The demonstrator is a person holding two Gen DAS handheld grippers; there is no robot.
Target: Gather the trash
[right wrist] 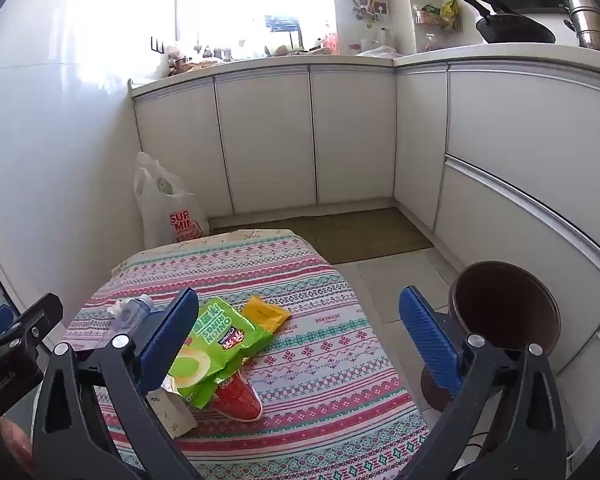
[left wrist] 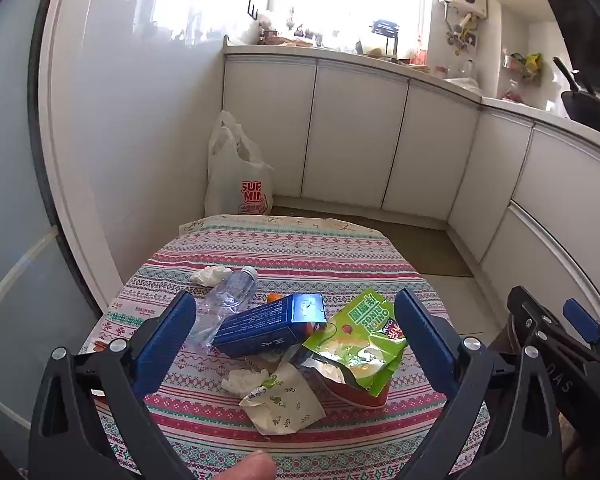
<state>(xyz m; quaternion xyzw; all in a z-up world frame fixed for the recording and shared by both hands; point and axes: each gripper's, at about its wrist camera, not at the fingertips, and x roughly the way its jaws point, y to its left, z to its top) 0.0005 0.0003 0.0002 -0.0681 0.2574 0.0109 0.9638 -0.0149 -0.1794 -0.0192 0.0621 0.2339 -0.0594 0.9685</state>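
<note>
Trash lies in a heap on the patterned tablecloth (left wrist: 284, 248): a blue carton (left wrist: 268, 326), a crushed clear bottle (left wrist: 230, 296), a green snack bag (left wrist: 360, 342) over a red wrapper (left wrist: 364, 398), a printed paper wrapper (left wrist: 284, 402) and crumpled tissues (left wrist: 210, 274). My left gripper (left wrist: 296, 334) hovers above the heap, open wide, touching nothing. In the right wrist view the green snack bag (right wrist: 216, 344), red wrapper (right wrist: 238, 398) and a yellow packet (right wrist: 266, 312) lie left of centre. My right gripper (right wrist: 300, 332) is open over the cloth, empty.
A brown round bin (right wrist: 504, 312) stands on the floor right of the table. A white plastic shopping bag (left wrist: 236, 176) leans in the corner behind the table. White cabinets (right wrist: 352, 136) run along the back and right, with a wok (right wrist: 512, 28) on the counter.
</note>
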